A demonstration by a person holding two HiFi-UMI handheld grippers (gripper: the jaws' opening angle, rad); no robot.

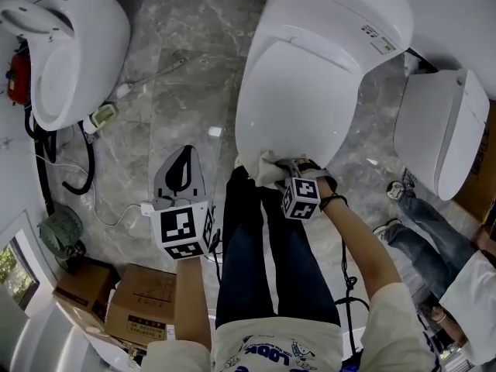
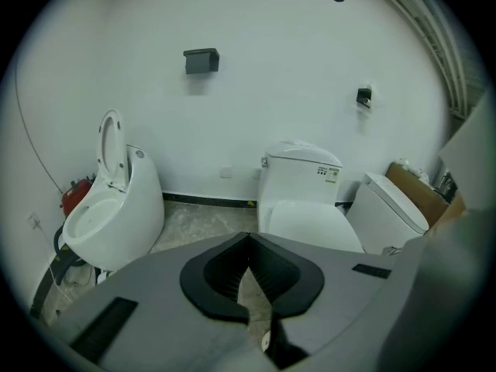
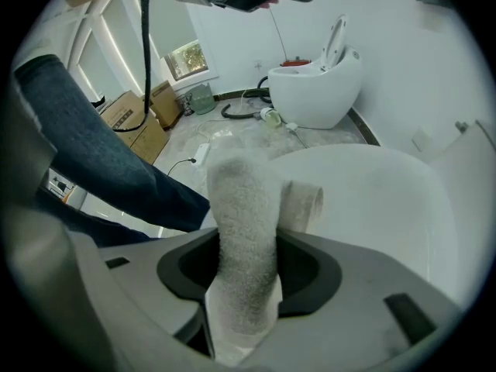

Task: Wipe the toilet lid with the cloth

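The right gripper [image 3: 246,277] is clamped on the cloth [image 1: 263,167], which lies at the front edge of the closed lid [image 1: 298,99]; the left gripper [image 2: 248,273], jaws together and empty, hangs over the floor [image 1: 186,76] beside the toilet.

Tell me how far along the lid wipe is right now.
Done: the cloth is clamped in the right gripper, and the toilet lid is down. In hand: the cloth sits at the lid's near edge. Left: the sweep across the lid; no wiped patch shows, so progress can't be judged. The left gripper hangs over the floor, jaws together, empty.
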